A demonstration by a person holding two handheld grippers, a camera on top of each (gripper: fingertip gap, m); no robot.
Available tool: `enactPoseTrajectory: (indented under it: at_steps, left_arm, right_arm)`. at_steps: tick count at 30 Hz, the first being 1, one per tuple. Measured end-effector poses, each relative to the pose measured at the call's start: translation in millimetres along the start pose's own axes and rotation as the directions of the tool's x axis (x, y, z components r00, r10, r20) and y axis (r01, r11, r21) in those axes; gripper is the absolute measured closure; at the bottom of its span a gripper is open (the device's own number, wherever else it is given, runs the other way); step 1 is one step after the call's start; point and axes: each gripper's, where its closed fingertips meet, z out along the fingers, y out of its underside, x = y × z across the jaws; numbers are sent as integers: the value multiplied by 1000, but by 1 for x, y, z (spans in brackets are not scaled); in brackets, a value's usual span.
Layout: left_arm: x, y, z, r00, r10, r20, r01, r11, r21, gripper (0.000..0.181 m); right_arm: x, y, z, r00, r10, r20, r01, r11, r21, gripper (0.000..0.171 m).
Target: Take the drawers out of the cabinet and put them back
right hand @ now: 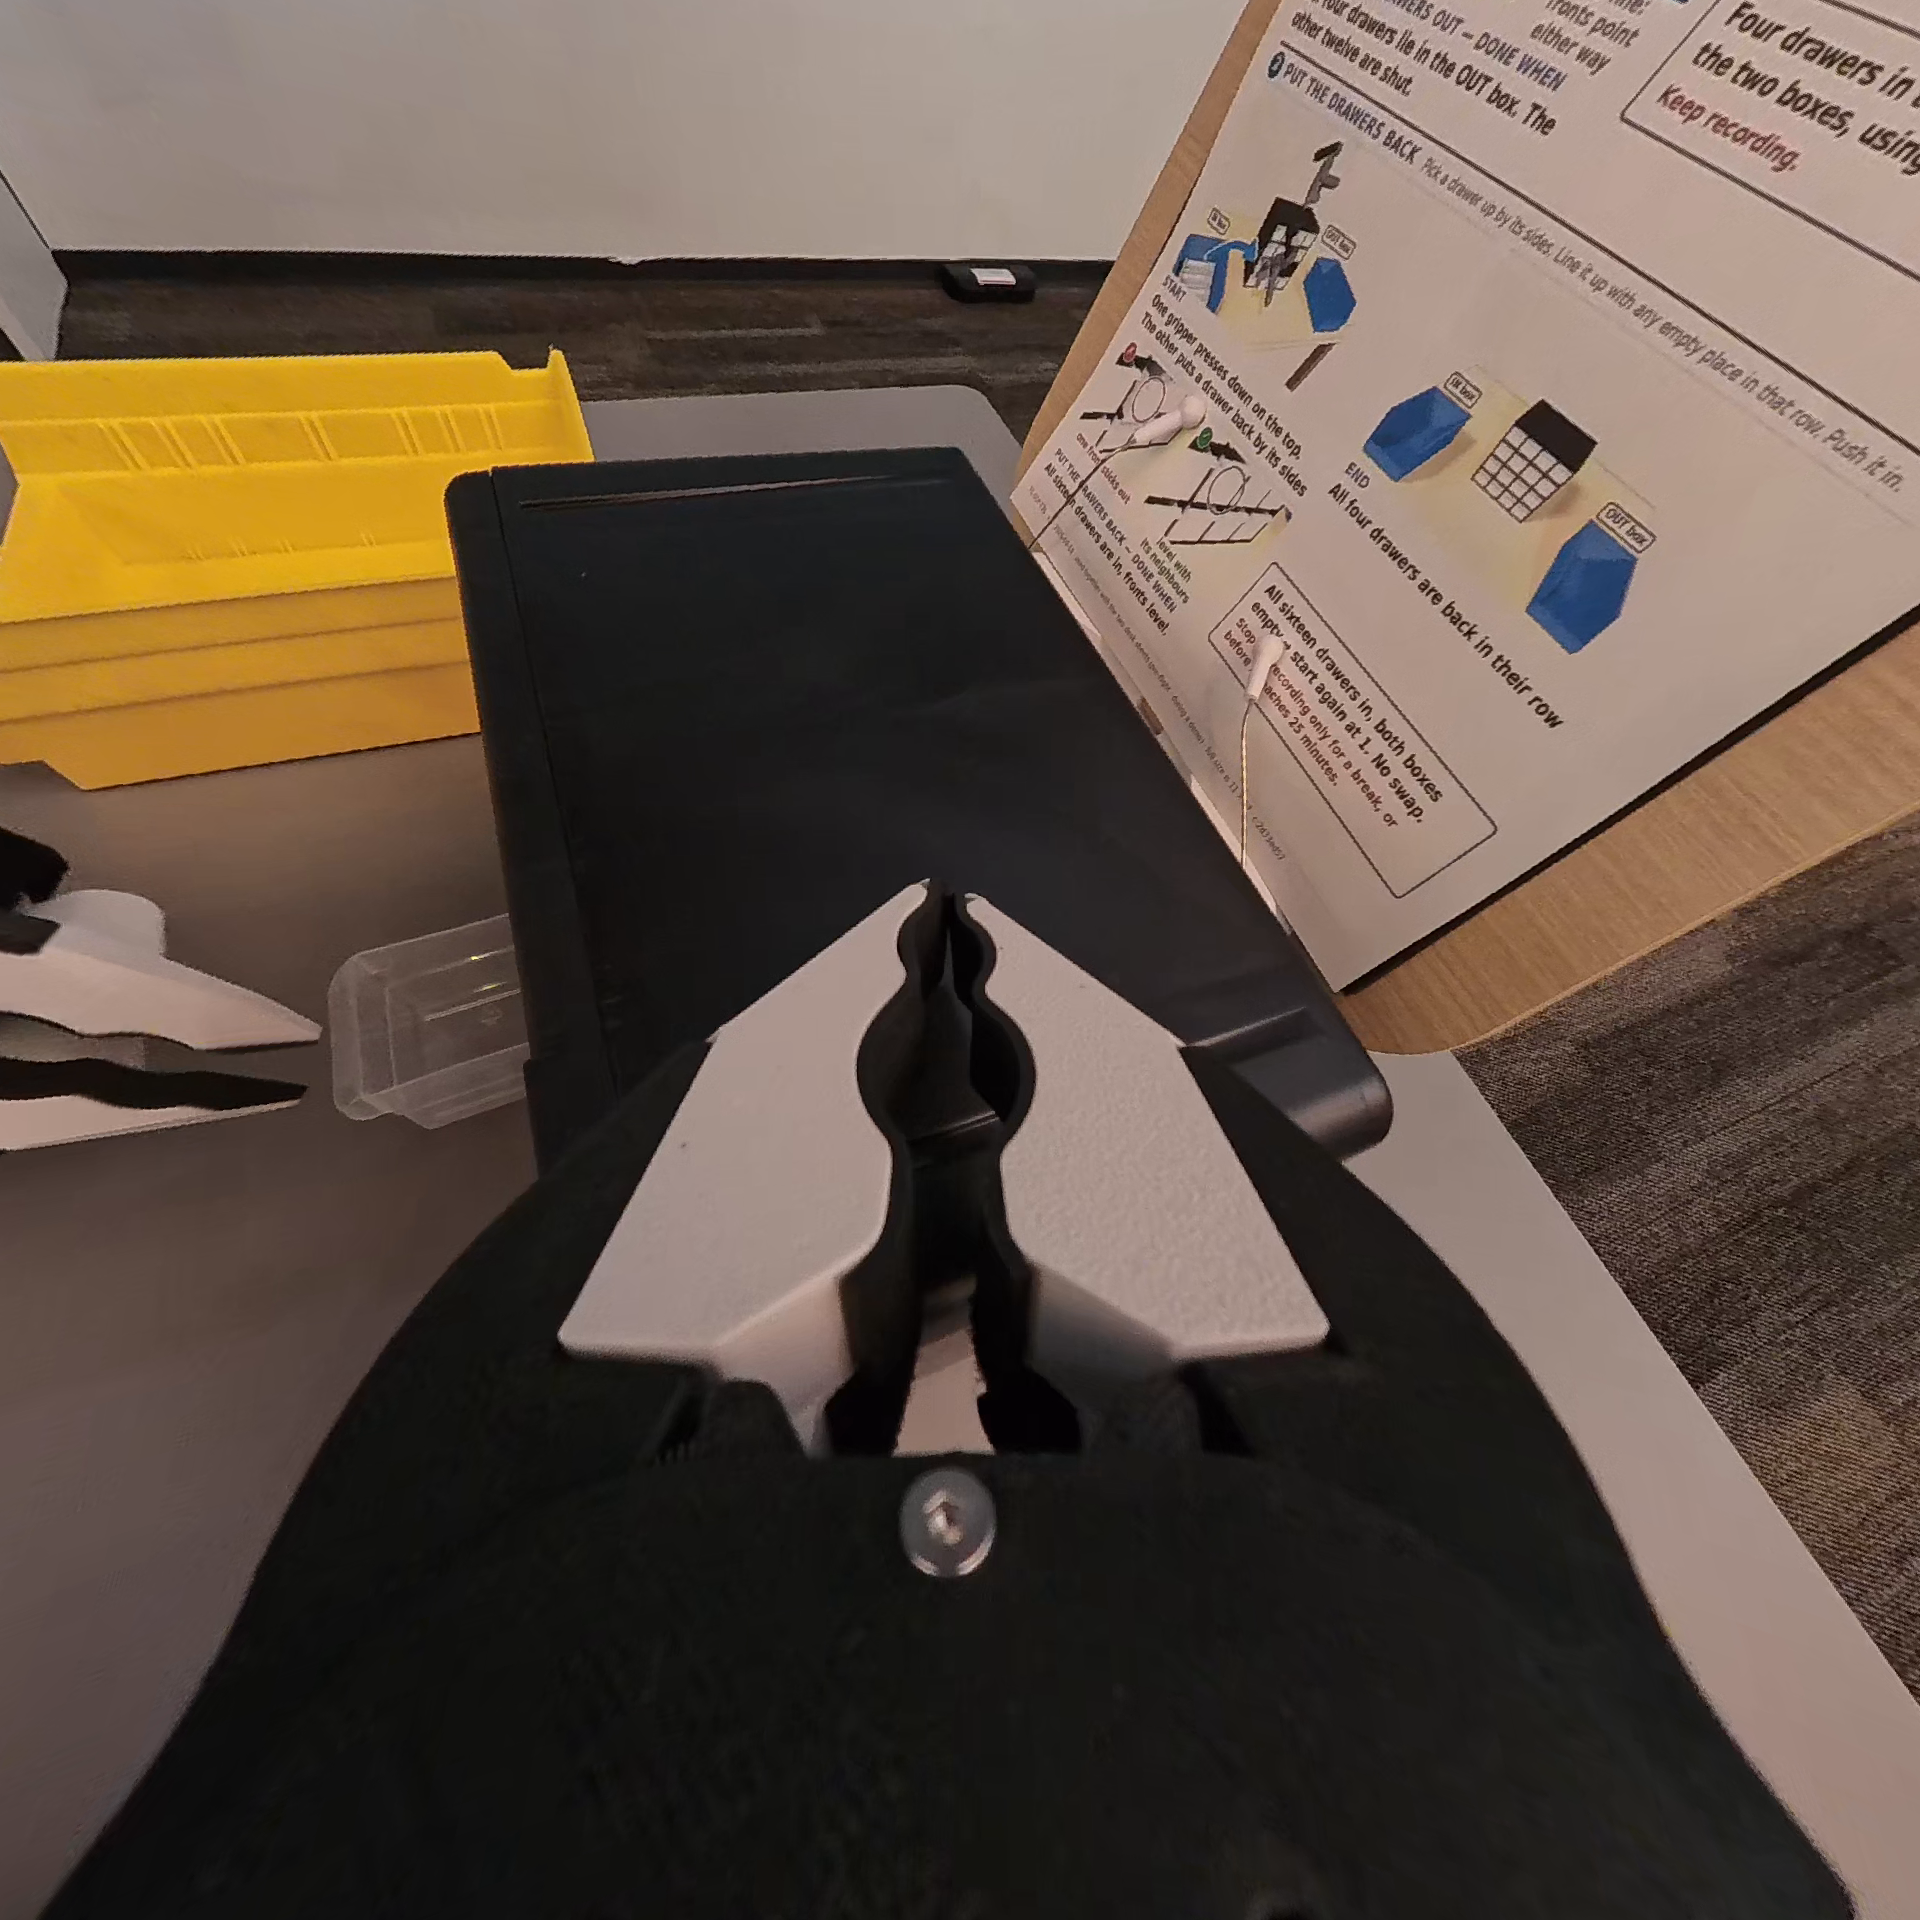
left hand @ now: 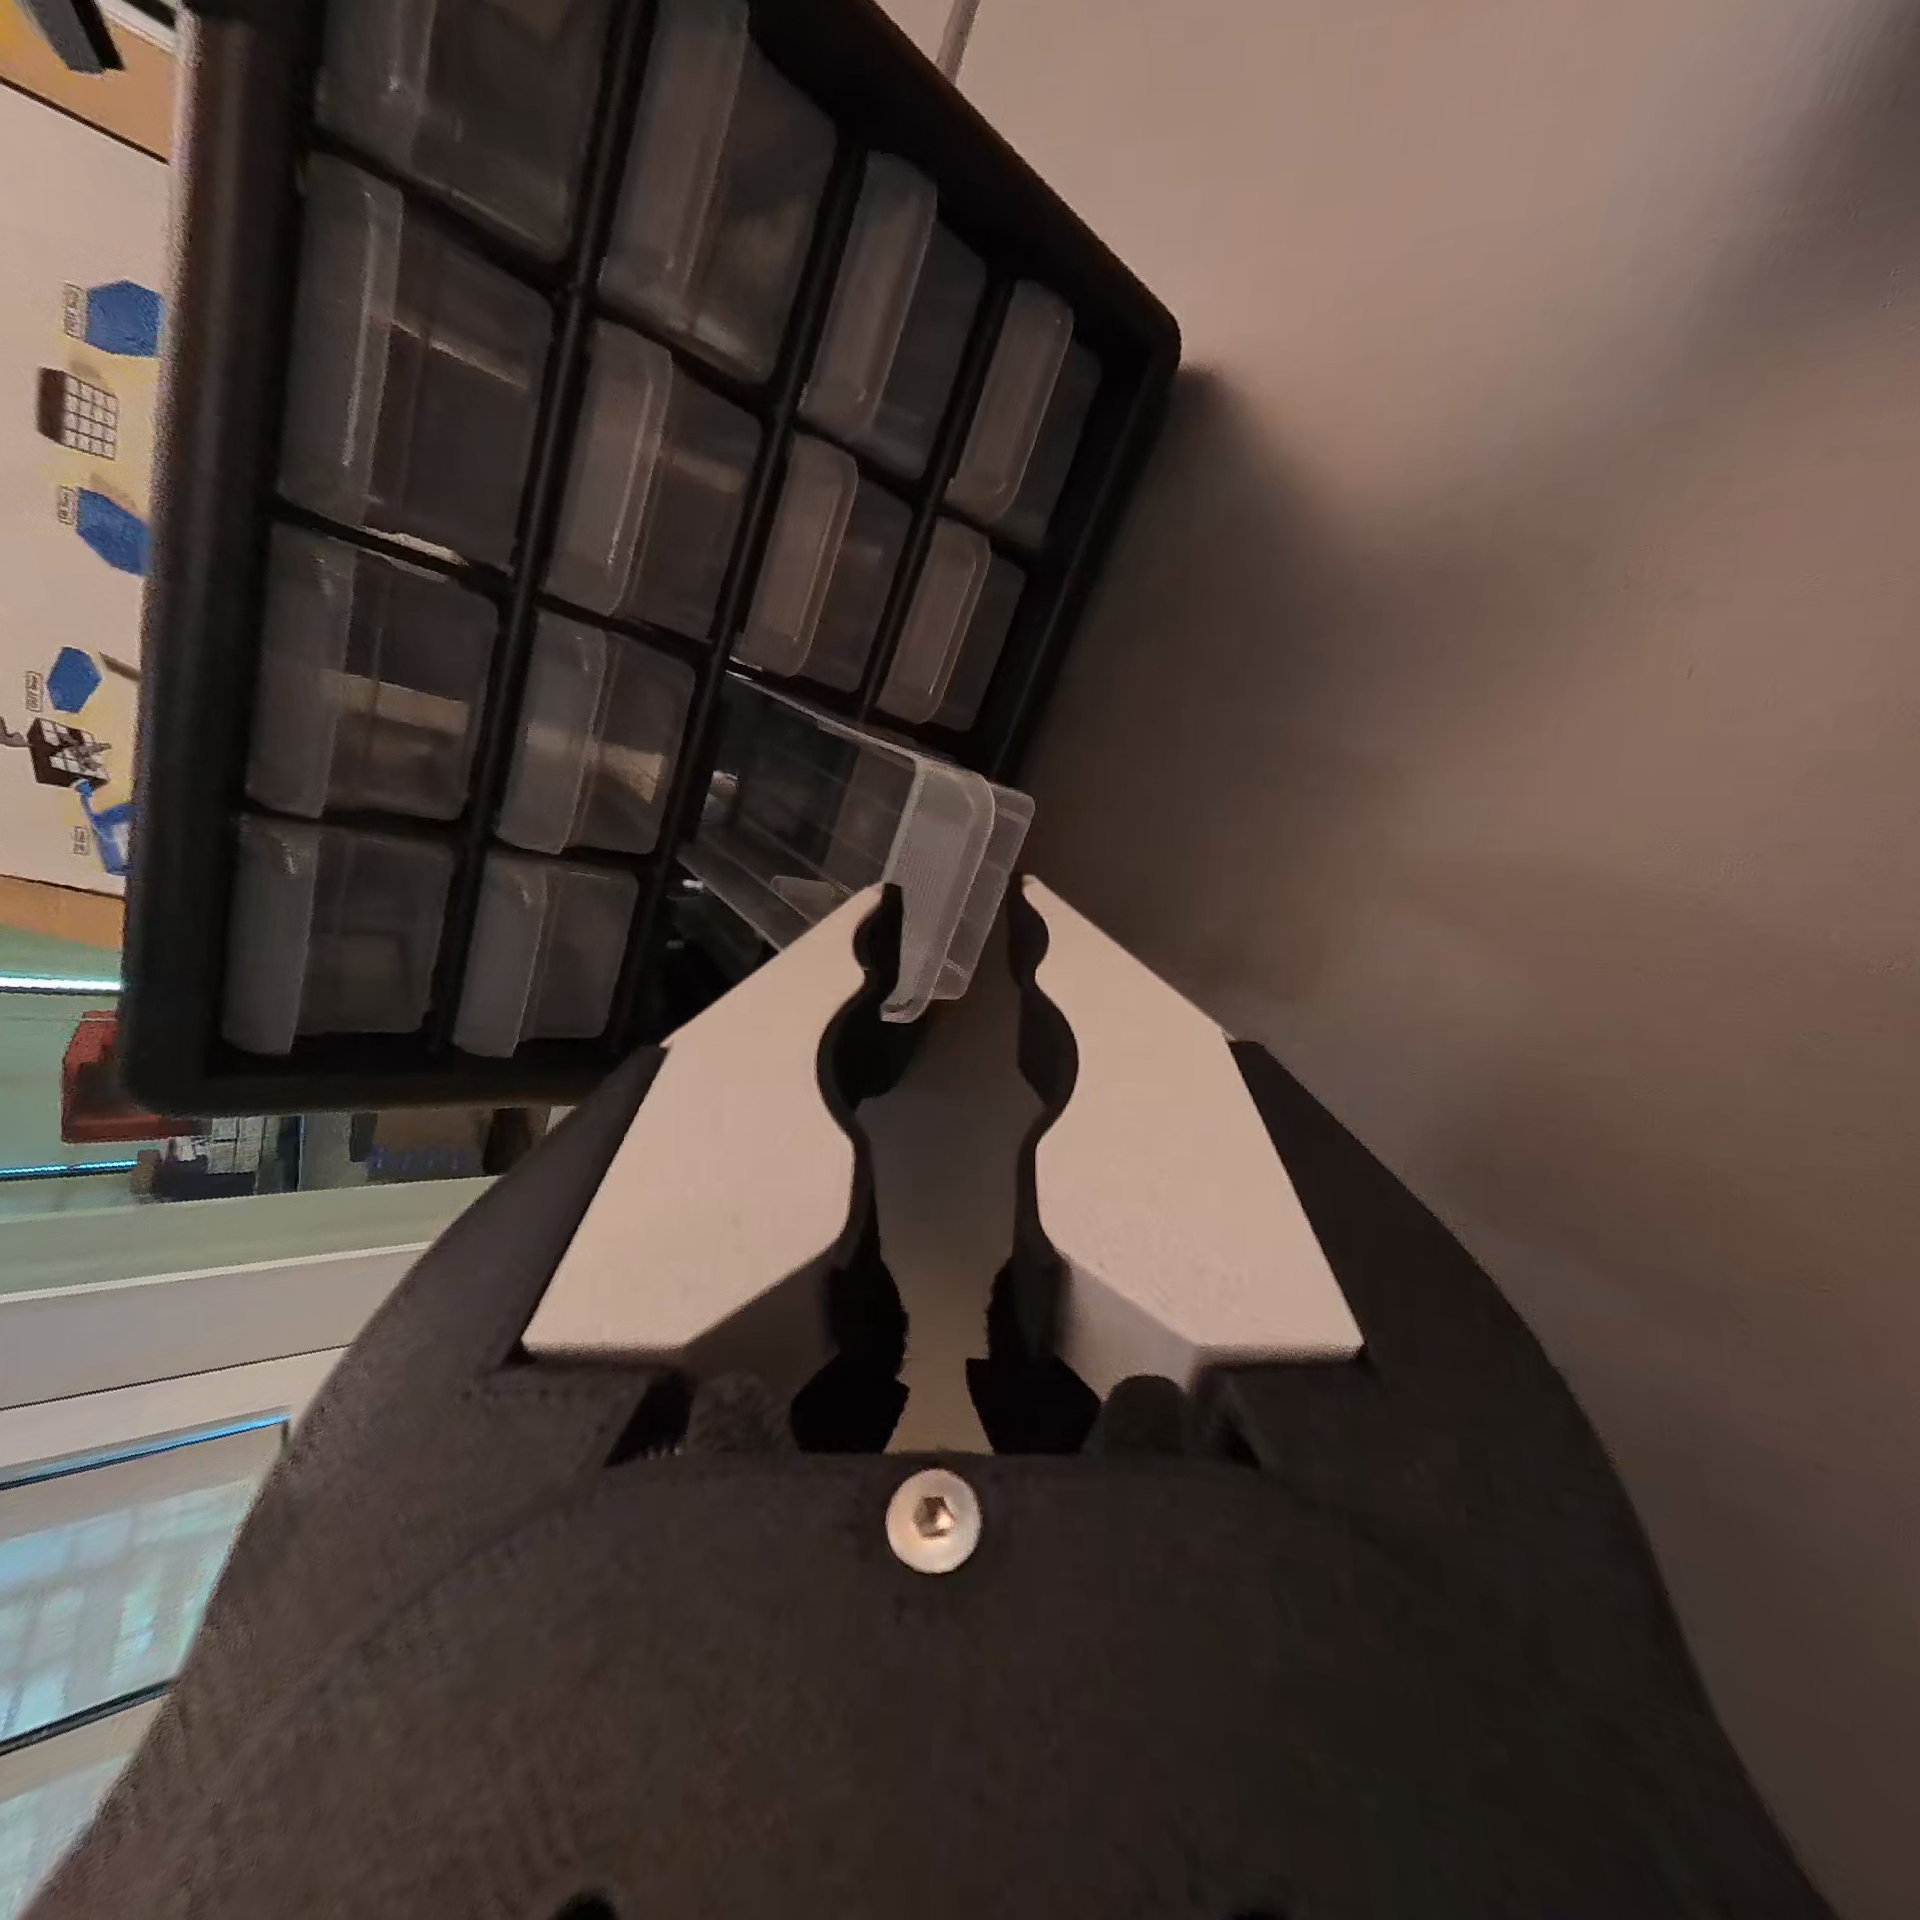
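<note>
A black cabinet (left hand: 208, 520) with a grid of clear drawers stands on a grey table (right hand: 260, 1299); the left wrist view is rolled sideways. One clear drawer (left hand: 831, 810) in the row nearest the table is pulled partway out. My left gripper (left hand: 951, 904) has its fingertips on either side of that drawer's front handle, which fills the gap between them. The right wrist view shows the drawer (right hand: 426, 1018) sticking out of the cabinet, with the left gripper (right hand: 310, 1058) at its front. My right gripper (right hand: 945, 896) is shut and empty, tips down on the cabinet top (right hand: 831, 675).
A yellow bin (right hand: 260, 540) stands on the table behind and left of the cabinet. A printed instruction board (right hand: 1507, 468) leans right of the cabinet; it also shows in the left wrist view (left hand: 73, 416). Grey carpet (right hand: 1714, 1091) lies beyond the table's right edge. One gripper's finger ends stand about 25 cm off the other's. From the right gripper's tips to the black cabinet (left hand: 208, 520) is close to 11 cm. The clear drawer (left hand: 831, 810) is about 11 cm from my left fingertips and 20 cm from my right.
</note>
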Motion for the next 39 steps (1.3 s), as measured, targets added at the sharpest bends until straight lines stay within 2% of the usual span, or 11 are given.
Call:
enactPoseTrajectory:
  at_steps: [9,20,26,30,35,39]
  left_arm:
    - [-15,9,16,995,46,89,-42,998,-47,179]
    - [-31,9,60,994,-26,111,38,994,-100,181]
    - [-44,4,69,983,-146,113,153,987,-54,181]
    - [-49,3,75,979,-168,113,173,984,-43,181]
    - [-42,-3,77,981,-173,87,175,984,-17,181]
    - [-42,-5,54,975,-202,98,200,979,21,177]
  right_arm:
    - [0,0,0,1000,0,0,0,1000,0,171]
    - [0,0,0,1000,9,6,-9,1000,4,171]
    - [0,0,0,1000,12,15,-12,1000,9,171]
    - [-1,0,0,999,26,27,-26,1000,14,171]
    - [-1,0,0,999,26,29,-27,1000,13,171]
    - [-1,0,0,999,30,36,-31,999,19,171]
